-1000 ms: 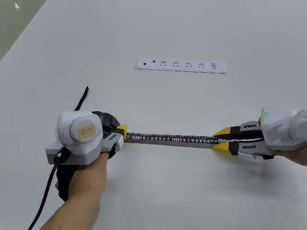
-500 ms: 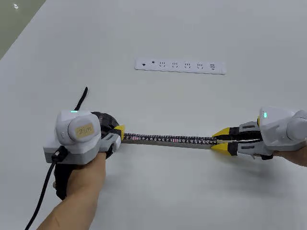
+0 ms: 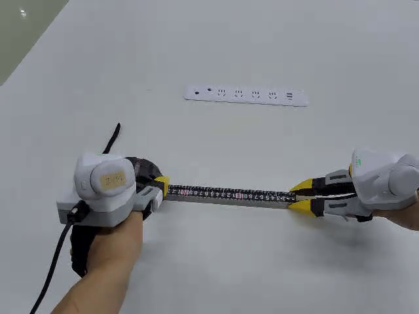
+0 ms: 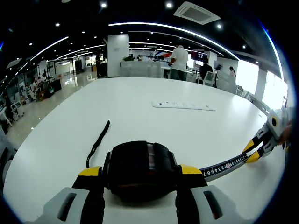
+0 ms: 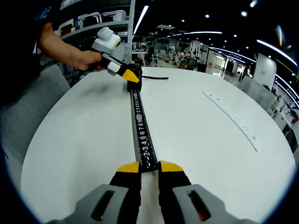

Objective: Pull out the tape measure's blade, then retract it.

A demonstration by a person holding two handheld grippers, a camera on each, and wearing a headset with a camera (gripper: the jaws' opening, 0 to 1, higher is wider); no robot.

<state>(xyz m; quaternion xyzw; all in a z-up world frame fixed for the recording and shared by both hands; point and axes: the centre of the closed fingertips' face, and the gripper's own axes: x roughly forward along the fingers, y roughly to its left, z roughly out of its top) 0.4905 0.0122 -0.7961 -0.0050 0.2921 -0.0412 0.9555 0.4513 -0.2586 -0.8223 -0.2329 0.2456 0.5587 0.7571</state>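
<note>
The tape measure is down on the white table, on my left side. Its black body is wedged between the two fingers of my left gripper. Those fingers stand wide apart, as wide as the body itself, with a yellow tip pressed against each flank, so that hand has a firm squeeze on it.

The blade comes out of the right side of the body and runs straight across in front of me, numbers facing up. It's low over the table, but I can't tell whether it actually touches. A good stretch of it is out. The far end is caught in my right gripper, whose fingers are pinched almost together with just the thin strip between the yellow tips. In the right gripper view the low numbers sit right at the tips and the strip runs away from me to the black body and my other hand.

A black strap trails off the back of the body, lying loose on the table and pointing away from me. Farther out, well apart from everything, a white power strip lies flat, roughly parallel to the blade. A black cable hangs down from the left gripper past my forearm. Beyond the table's far edge it's an open office with a few people standing around.
</note>
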